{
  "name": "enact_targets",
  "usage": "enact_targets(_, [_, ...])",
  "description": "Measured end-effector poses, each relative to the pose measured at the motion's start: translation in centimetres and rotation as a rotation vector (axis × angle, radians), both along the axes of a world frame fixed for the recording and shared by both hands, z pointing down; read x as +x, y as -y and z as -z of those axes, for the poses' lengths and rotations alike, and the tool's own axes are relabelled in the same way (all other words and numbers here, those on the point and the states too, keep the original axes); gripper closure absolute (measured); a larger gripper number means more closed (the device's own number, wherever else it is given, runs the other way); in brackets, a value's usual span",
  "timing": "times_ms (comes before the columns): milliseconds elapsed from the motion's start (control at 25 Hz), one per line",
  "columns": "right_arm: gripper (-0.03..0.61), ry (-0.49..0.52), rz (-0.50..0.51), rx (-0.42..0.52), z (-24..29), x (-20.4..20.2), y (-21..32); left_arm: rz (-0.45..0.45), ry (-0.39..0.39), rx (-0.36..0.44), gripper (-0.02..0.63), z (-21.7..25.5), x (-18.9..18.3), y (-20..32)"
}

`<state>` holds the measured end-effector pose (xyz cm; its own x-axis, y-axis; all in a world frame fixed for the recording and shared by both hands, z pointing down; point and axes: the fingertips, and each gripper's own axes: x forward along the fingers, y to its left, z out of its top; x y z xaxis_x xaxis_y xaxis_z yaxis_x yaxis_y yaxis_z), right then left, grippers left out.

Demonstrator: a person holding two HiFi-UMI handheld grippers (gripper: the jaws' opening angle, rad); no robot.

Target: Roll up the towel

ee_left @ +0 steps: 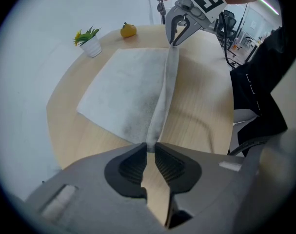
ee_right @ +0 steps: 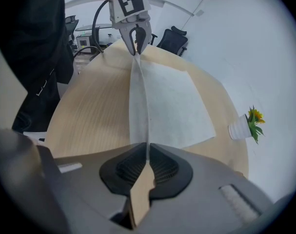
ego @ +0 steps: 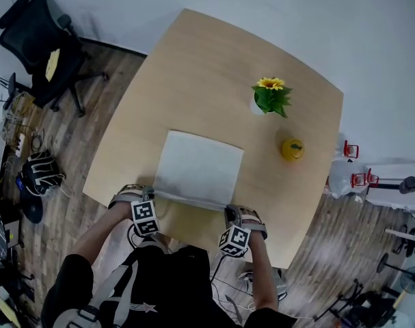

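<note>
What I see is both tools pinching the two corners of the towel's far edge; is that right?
Not quite. The left tool and the right tool pinch the two corners of the towel's near edge, not its far edge. The head view shows this.
</note>
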<state>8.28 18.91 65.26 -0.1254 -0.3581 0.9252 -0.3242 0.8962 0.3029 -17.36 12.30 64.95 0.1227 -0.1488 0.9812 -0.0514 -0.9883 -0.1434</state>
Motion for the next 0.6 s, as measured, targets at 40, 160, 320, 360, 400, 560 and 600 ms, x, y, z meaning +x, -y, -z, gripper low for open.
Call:
enact_targets(40, [0.552, 0.0, 0.002, 0.002, -0.1, 0.1, 0.3, 0.005, 0.003, -0.002, 0.549, 0.0, 0.0, 0.2])
enact_targets(160, [0.551, 0.003, 0.004, 0.003, -0.2, 0.2, 1.0, 0.031, 0.01, -0.014, 0.548, -0.2, 0.1, 0.6])
enact_targets(320, [0.548, 0.005, -0.023, -0.01, -0.9, 0.6, 1.4, 0.088, 0.017, -0.047, 0.536, -1.0, -0.1, 0.9])
enact_targets(360, [0.535, 0.003, -0.038, -0.008, -1.0, 0.8, 1.6, 0.1, 0.02, -0.046, 0.521, -1.1, -0.2, 1.0])
enact_targets(400, [0.511, 0.005, -0.055, -0.001, -1.1, 1.1, 1.8, 0.111, 0.021, -0.04, 0.504, -1.1, -0.3, 1.3])
enact_targets(560, [0.445, 0.029, -0.096, 0.036, -0.7, 1.7, 2.6, 0.143, 0.018, -0.008, 0.435, -0.9, -0.5, 2.2])
enact_targets(600, [0.428, 0.029, -0.099, 0.044, -0.7, 1.8, 2.7, 0.144, 0.018, -0.002, 0.421, -0.8, -0.5, 2.4])
